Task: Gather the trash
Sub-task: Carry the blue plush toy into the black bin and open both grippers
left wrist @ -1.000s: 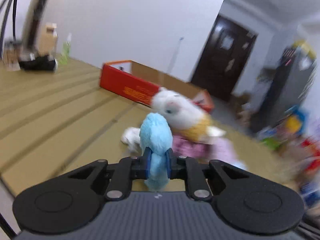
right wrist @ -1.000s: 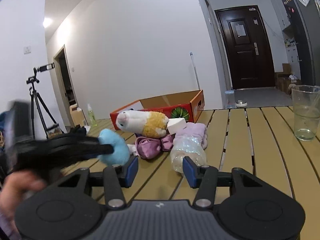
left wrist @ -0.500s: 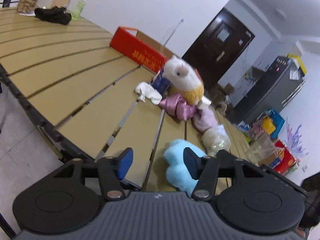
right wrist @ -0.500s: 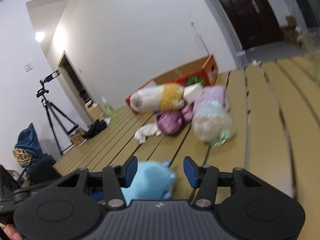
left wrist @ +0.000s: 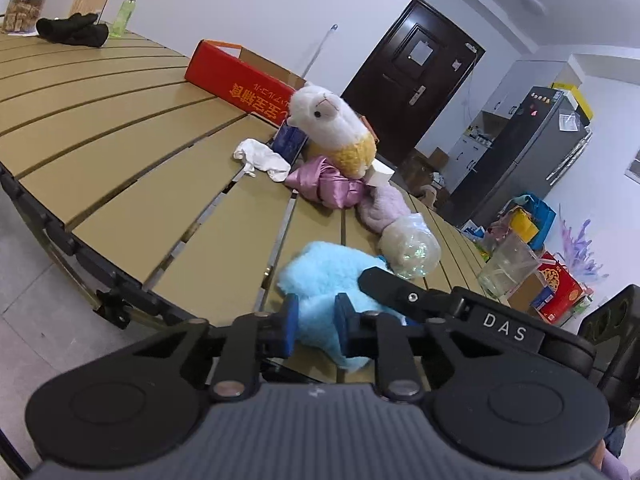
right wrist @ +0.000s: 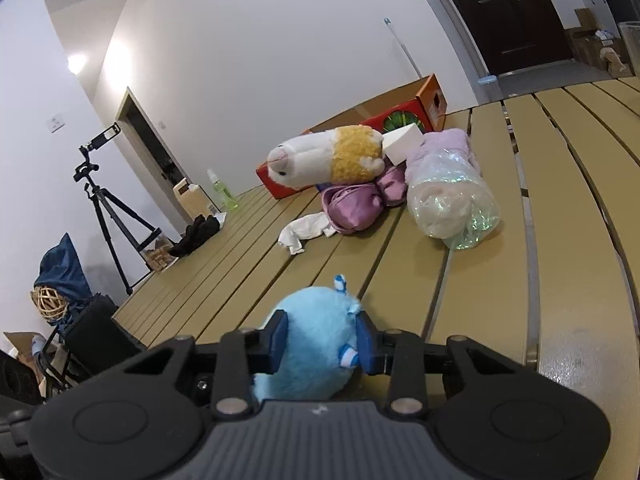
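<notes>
A fluffy light-blue plush toy [left wrist: 320, 272] [right wrist: 316, 320] lies on the slatted wooden table [left wrist: 100, 120] close to its front edge. My left gripper [left wrist: 317, 326] has its jaws closing, and the blue pads press into the toy's near end. My right gripper [right wrist: 322, 340] is closing too, its pads squeezing the toy's sides; one of its black fingers [left wrist: 390, 288] reaches in from the right in the left wrist view. Farther back lie a crumpled white tissue [left wrist: 262, 159] [right wrist: 306, 232] and a clear plastic-wrapped bundle [left wrist: 408, 248] [right wrist: 452, 204].
Behind the tissue sit a white-and-yellow alpaca plush [left wrist: 334, 124], a pink satin cloth [left wrist: 328, 184] and an open red cardboard box [left wrist: 236, 80]. A glass [left wrist: 504, 264] stands at the right. Black gloves [left wrist: 74, 32] and a spray bottle [left wrist: 126, 12] are at the far left. A tripod [right wrist: 104, 208] stands beyond the table.
The left gripper carried the blue toy, let it go near the table's front edge, then closed on it again. The right gripper came down and closed on the same toy.
</notes>
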`<state>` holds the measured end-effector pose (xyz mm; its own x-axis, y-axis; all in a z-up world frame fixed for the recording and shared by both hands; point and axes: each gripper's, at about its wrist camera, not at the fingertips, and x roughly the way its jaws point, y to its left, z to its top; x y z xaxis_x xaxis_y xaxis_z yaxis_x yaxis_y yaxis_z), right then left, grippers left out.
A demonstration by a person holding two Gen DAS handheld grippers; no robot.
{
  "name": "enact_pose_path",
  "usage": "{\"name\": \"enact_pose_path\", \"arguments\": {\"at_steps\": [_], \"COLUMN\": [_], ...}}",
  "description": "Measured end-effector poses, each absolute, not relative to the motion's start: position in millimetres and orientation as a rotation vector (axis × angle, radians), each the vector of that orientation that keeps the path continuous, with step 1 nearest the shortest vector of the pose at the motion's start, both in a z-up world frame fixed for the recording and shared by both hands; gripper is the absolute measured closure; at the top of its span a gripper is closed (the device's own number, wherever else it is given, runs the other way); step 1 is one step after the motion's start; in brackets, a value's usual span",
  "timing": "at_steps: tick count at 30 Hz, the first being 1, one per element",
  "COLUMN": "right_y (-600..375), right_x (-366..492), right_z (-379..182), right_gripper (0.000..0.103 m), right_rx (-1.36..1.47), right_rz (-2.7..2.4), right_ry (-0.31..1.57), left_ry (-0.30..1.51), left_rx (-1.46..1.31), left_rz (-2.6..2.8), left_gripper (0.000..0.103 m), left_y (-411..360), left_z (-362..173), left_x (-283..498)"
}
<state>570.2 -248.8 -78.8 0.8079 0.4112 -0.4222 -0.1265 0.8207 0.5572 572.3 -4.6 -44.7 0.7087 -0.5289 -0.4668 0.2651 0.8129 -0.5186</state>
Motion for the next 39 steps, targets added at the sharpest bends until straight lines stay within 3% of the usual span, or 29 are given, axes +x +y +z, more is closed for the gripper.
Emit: {"name": "enact_pose_path", "arguments": {"at_steps": [7, 13, 14, 16, 17, 21, 25, 39], "right_y": [-242, -238, -242, -249, -252, -264, -269, -242], "right_x": [558, 536, 535, 532, 531, 531, 538, 507], "right_z": [-72, -71, -72, -74, -76, -83, -89, -79], "right_gripper": [0.078, 0.078, 0.079, 0.079, 0.079, 0.079, 0.079, 0.08], "right_rx": [0.554, 0.484, 0.5, 0.521, 0.532, 0.595, 0.657, 0.538], "right_rz": [0.365, 0.352, 0.353, 0.355, 0.359, 0.362, 0.368, 0.499], "right_ry": [0.568, 0.555, 0.561, 0.569, 0.571, 0.585, 0.606, 0.618], "left_ry": [0.591, 0.6, 0.606, 0.632, 0.637, 0.616, 0.601, 0.598], "left_rx": [-0.445, -0.417, -0.418, -0.441, -0.453, -0.466, -0.487, -0.512], "left_rz": [-0.487, -0.43, -0.417, -0.414, -0.411, -0.429, -0.448, -0.414], "left_gripper": [0.092, 0.089, 0.085, 0.05, 0.048, 0.05, 0.068, 0.074], "left_y": [-8, 4, 7, 9, 8, 2, -4, 24], "left_z": [-32, -37, -41, -48, -51, -49, -47, -45], "left_x": [552, 527, 524, 523, 523, 530, 536, 489]}}
